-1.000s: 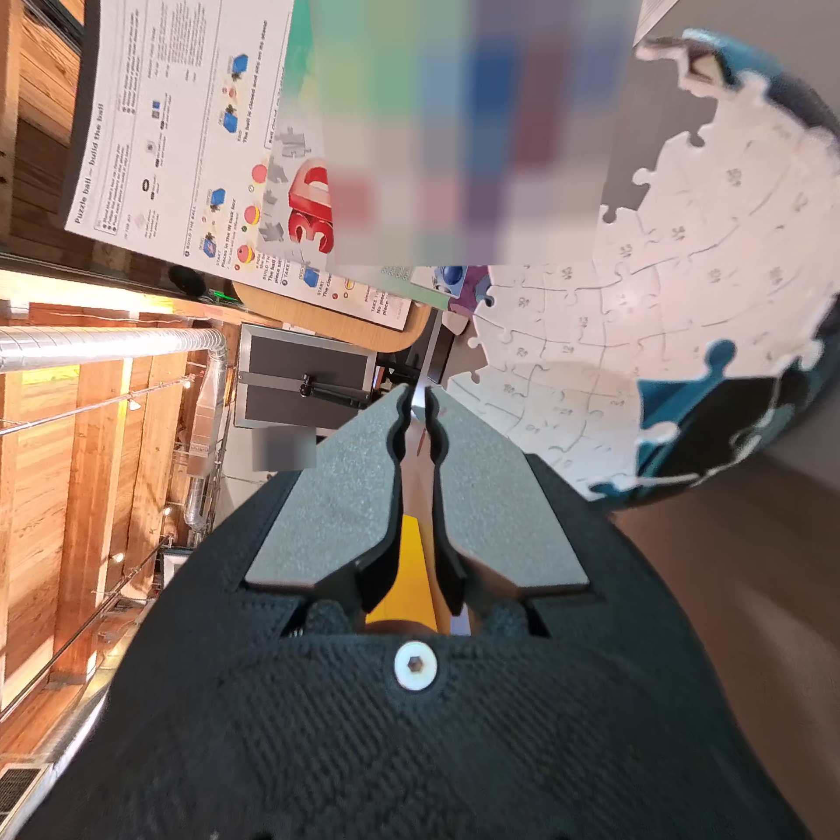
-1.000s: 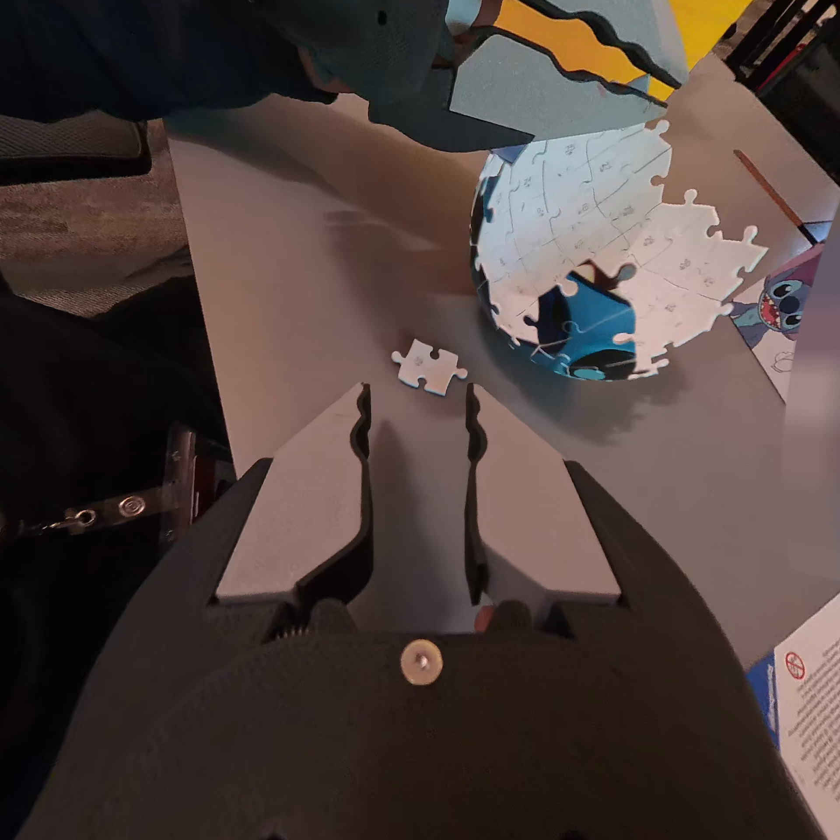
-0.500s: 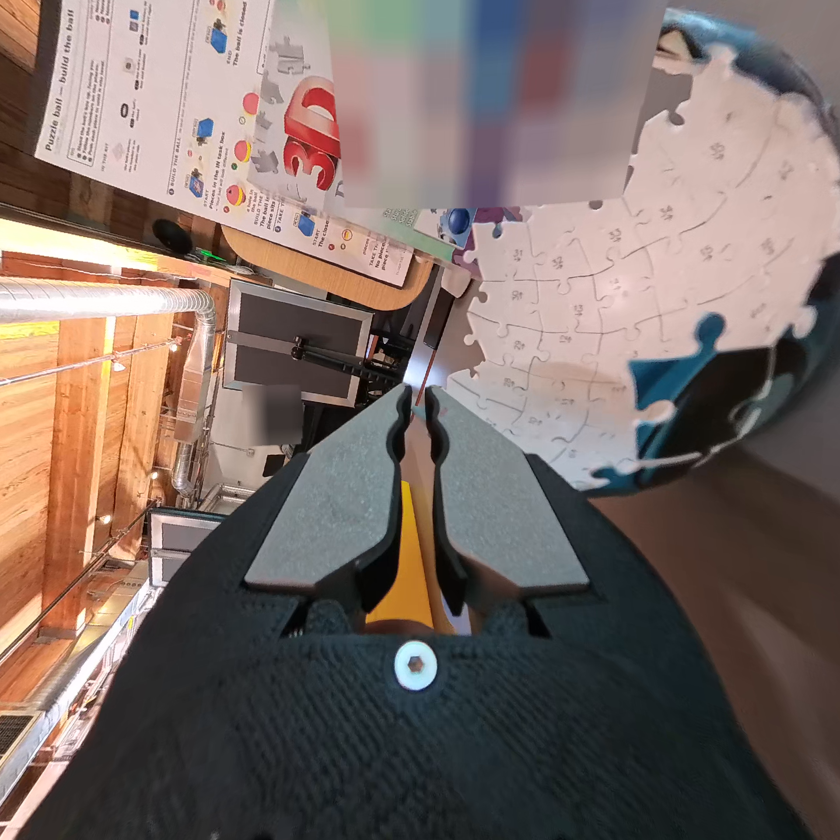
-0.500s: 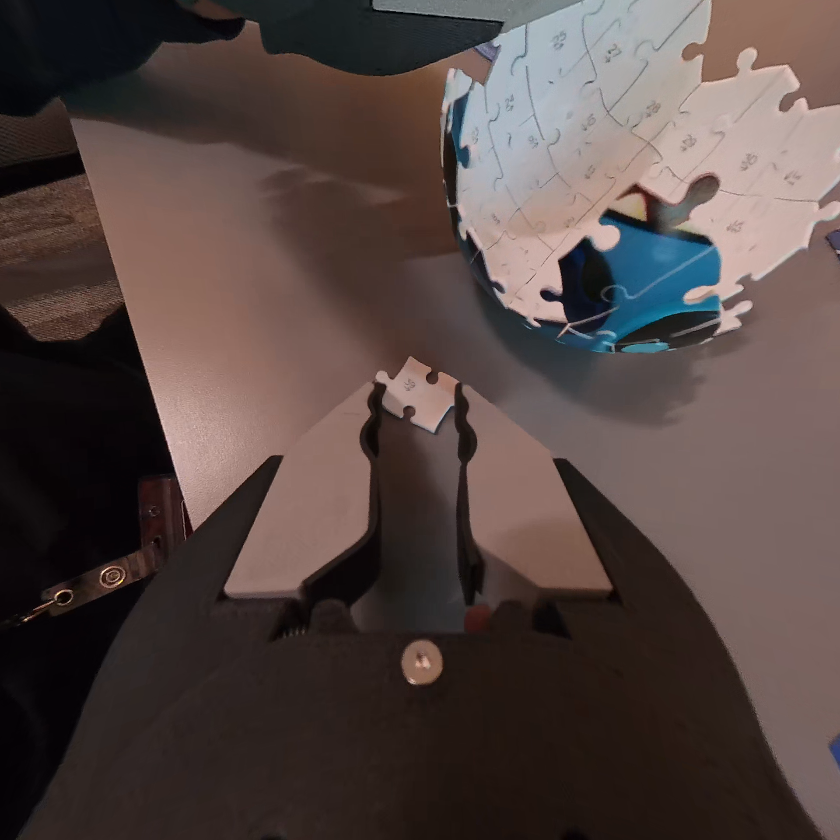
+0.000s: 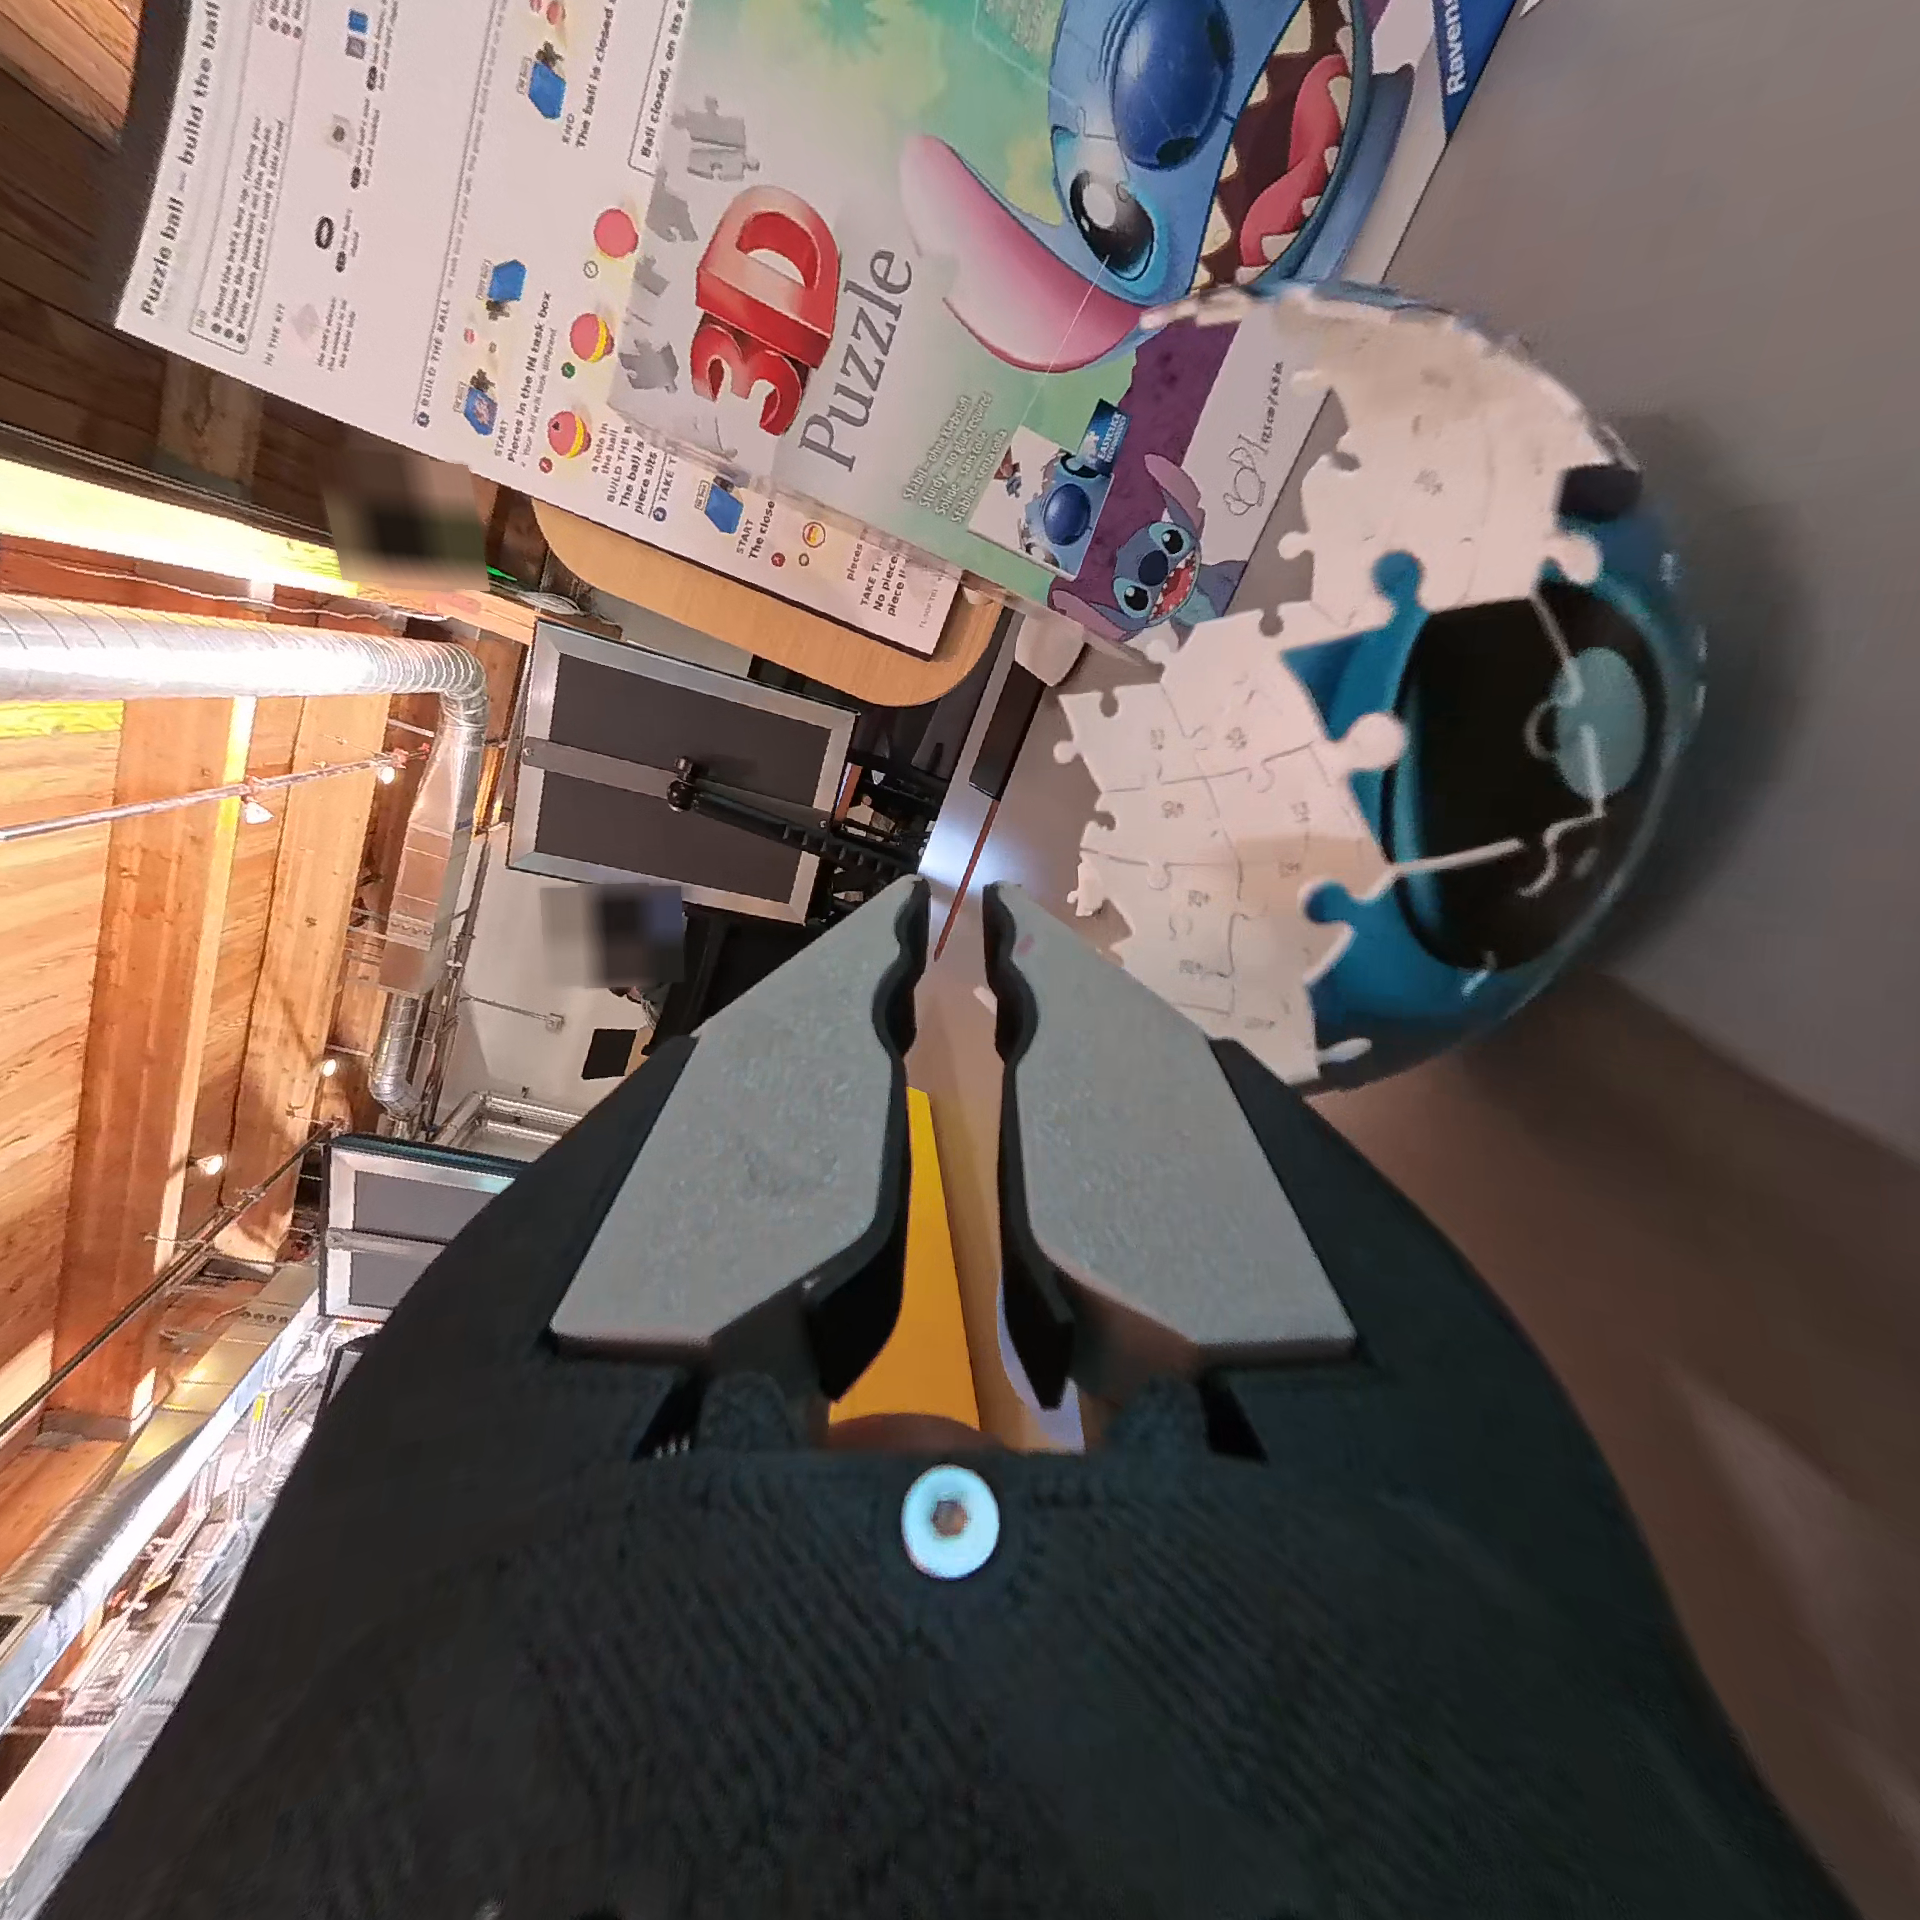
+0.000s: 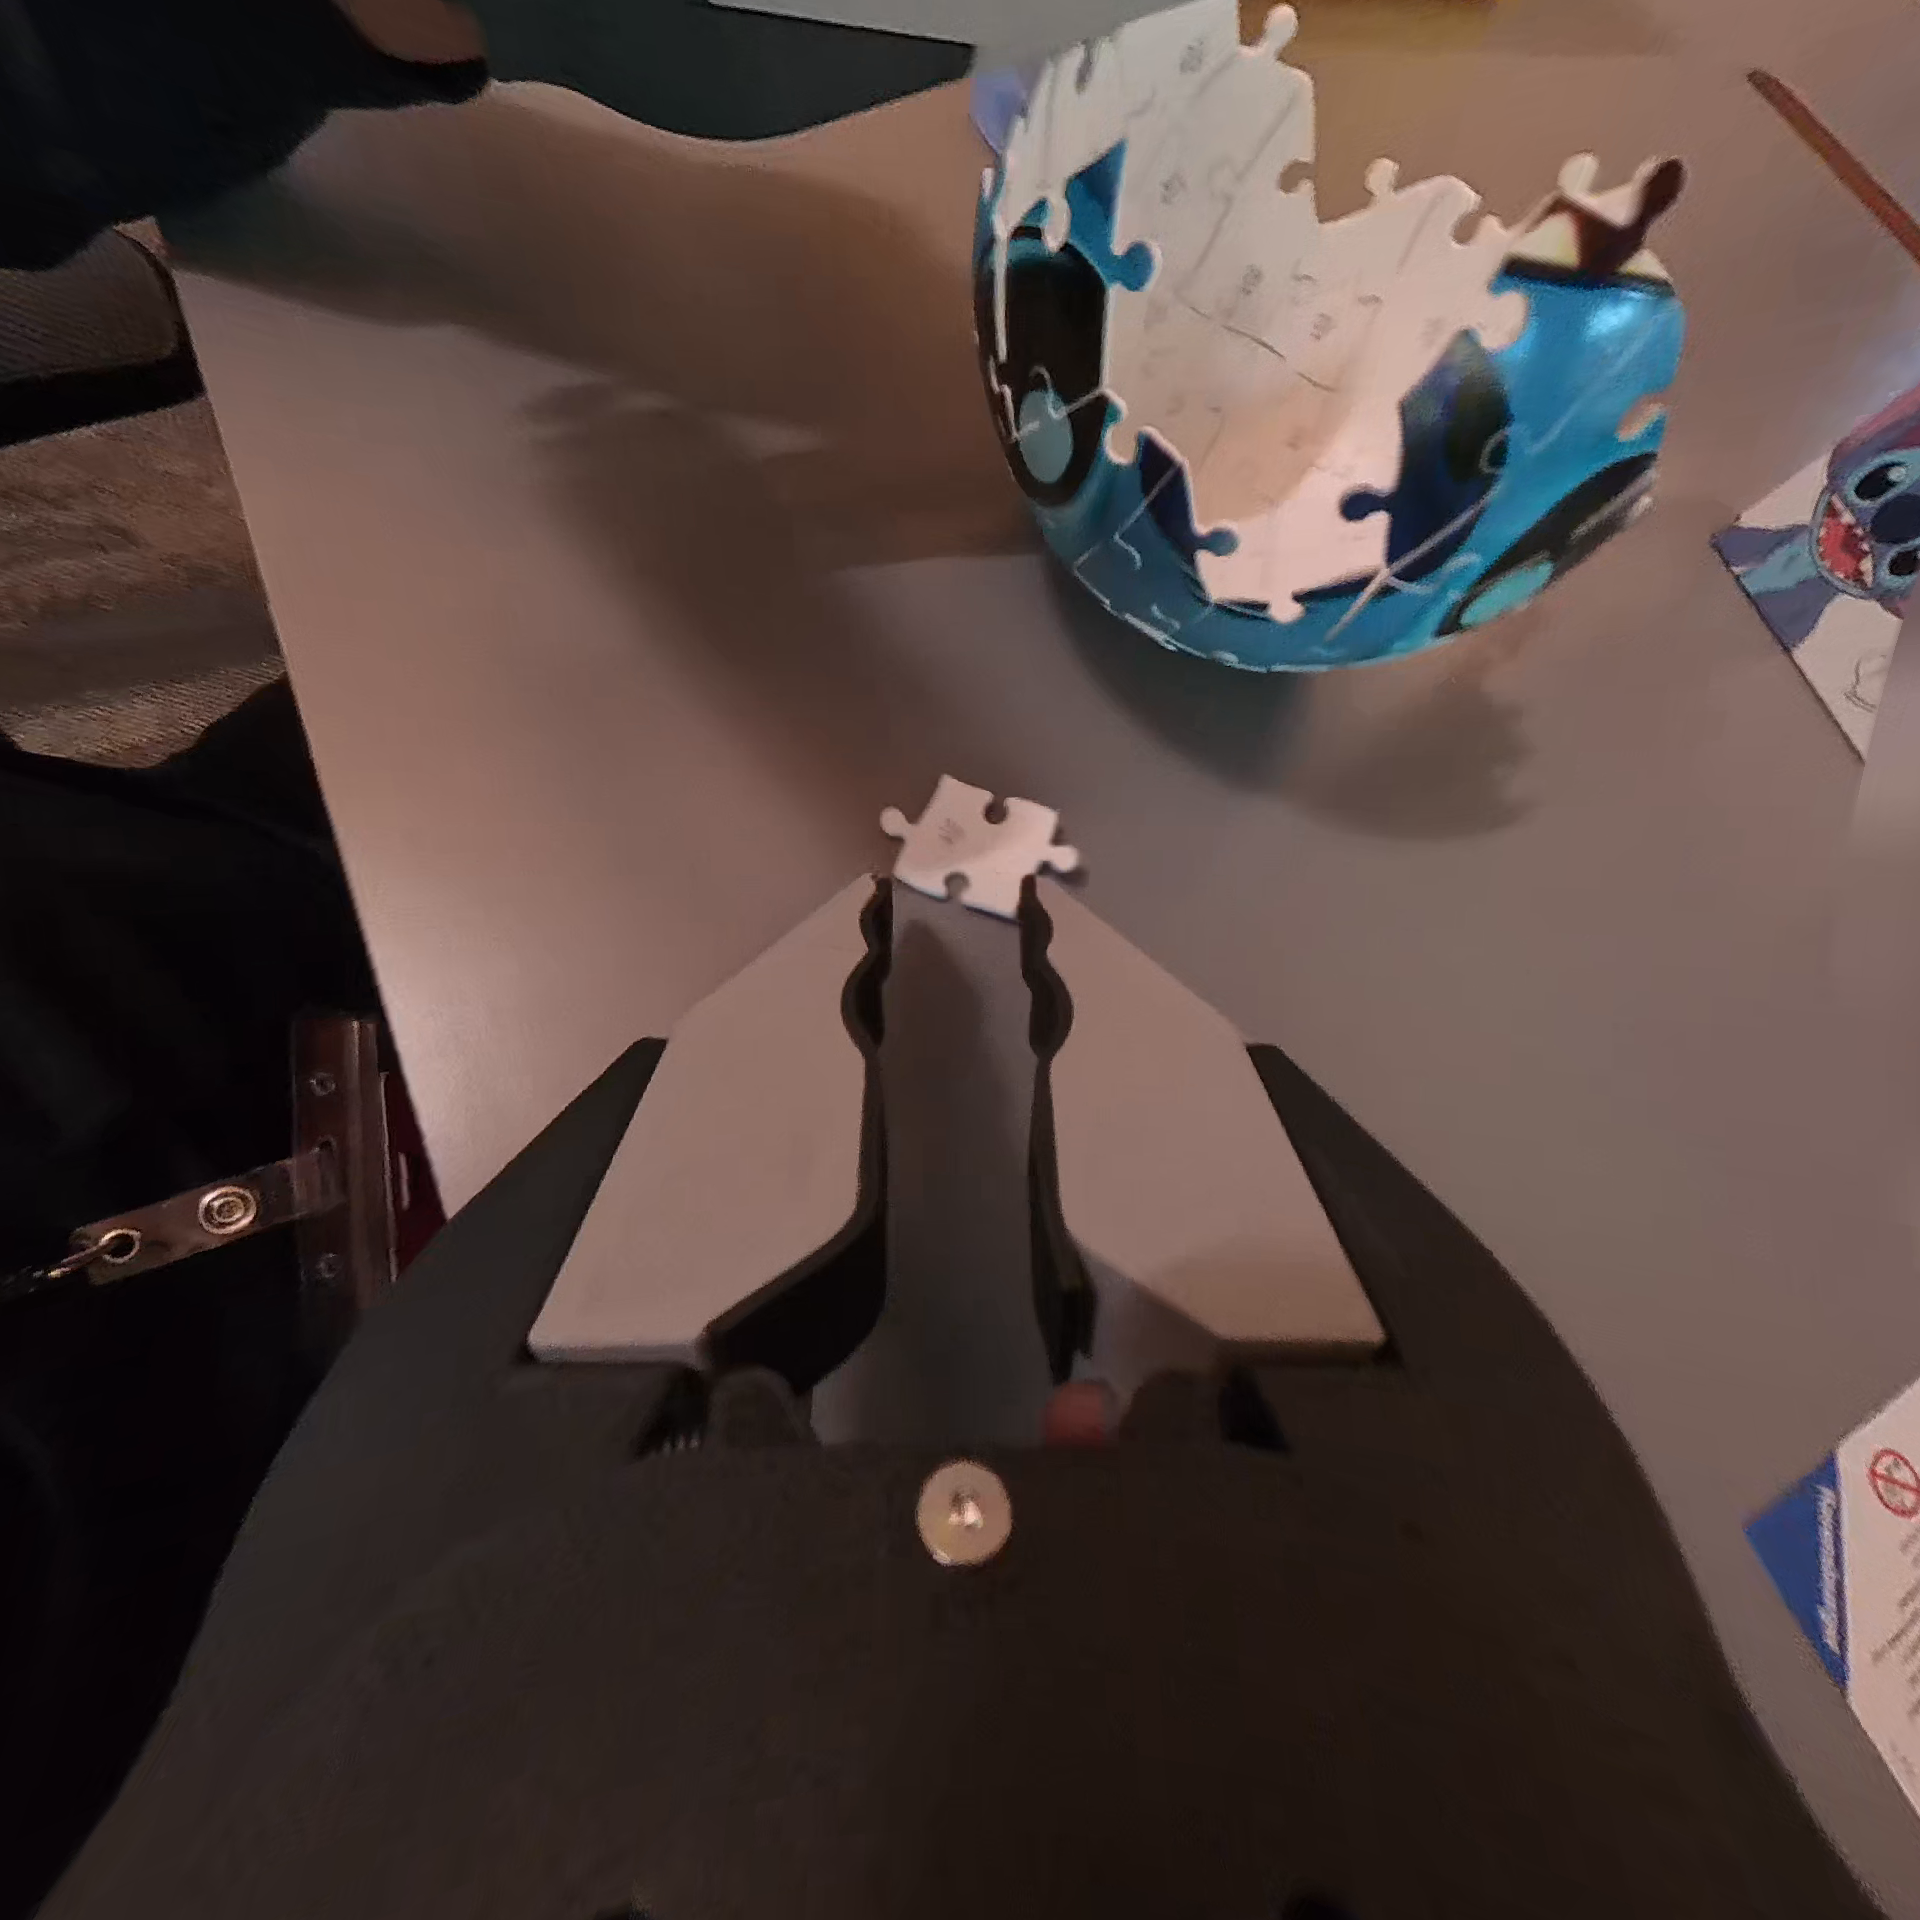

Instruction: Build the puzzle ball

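Observation:
The half-built puzzle ball (image 6: 1340,416) sits on the grey table (image 6: 623,623), open side up, blue outside and white inside. It also shows in the left wrist view (image 5: 1434,707), to the right of my left gripper (image 5: 951,904). That gripper is shut, empty and clear of the ball. A loose white puzzle piece (image 6: 977,842) lies in front of the ball. My right gripper (image 6: 954,885) has its fingertips closed on the near edge of that piece. Part of the left gripper (image 6: 727,42) shows at the top of the right wrist view.
The puzzle box (image 5: 935,260) and a printed instruction sheet (image 5: 364,208) stand behind the ball. A picture card (image 6: 1839,561) lies to the ball's right and a leaflet (image 6: 1860,1538) at the near right. The table's left edge (image 6: 291,665) is close by. Across from one pair of fingers to the other is roughly 15 cm. The picture card (image 6: 1839,561) sits 20 cm or so from the ends of my left fingers. Look for it in the left wrist view (image 5: 1181,583) too.
The ball has turned so its opening faces up, and the left gripper is farther from it. The right gripper's fingers have narrowed from open onto the loose piece.

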`<state>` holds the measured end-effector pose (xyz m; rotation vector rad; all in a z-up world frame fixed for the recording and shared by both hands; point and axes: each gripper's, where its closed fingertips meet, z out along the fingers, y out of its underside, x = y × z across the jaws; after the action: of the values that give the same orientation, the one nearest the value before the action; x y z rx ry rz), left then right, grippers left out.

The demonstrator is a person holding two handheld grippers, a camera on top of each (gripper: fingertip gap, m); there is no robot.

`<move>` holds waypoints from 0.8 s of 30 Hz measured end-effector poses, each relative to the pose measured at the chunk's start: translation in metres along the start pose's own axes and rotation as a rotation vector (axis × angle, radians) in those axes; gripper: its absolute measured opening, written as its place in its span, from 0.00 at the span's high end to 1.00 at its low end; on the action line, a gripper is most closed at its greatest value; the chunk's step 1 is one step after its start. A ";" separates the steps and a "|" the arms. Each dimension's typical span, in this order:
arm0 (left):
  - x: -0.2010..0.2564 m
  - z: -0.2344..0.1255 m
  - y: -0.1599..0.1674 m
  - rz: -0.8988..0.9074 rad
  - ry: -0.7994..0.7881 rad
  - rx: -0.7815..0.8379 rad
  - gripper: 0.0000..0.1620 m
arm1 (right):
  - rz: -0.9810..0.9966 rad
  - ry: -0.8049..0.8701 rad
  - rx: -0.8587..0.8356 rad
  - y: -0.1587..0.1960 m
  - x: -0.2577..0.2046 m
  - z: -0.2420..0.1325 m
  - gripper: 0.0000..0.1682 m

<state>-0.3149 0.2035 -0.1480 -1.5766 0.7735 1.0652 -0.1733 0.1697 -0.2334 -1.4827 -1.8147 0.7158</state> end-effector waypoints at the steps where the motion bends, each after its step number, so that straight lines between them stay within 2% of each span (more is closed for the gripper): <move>1: 0.000 0.000 0.000 0.001 -0.002 0.000 0.95 | 0.002 0.010 0.000 0.001 0.004 -0.002 0.87; 10: 0.003 0.002 -0.002 0.024 0.002 -0.005 0.98 | 0.002 -0.017 -0.056 0.009 0.006 0.009 0.76; 18: -0.002 -0.011 -0.005 0.024 -0.015 0.000 0.97 | 0.133 -0.019 -0.077 0.004 0.004 0.020 0.70; 20: -0.005 -0.015 -0.007 0.021 -0.024 0.010 0.97 | 0.172 -0.009 -0.081 0.004 0.004 0.021 0.72; 23: -0.010 -0.024 -0.010 0.010 -0.041 0.023 0.97 | 0.172 0.027 -0.081 0.005 0.007 0.020 0.85; 24: -0.012 -0.028 -0.011 0.006 -0.049 0.028 0.97 | 0.168 0.036 -0.082 0.005 0.008 0.020 0.86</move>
<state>-0.3031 0.1786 -0.1309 -1.5203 0.7572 1.0886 -0.1872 0.1785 -0.2483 -1.7065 -1.7253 0.6978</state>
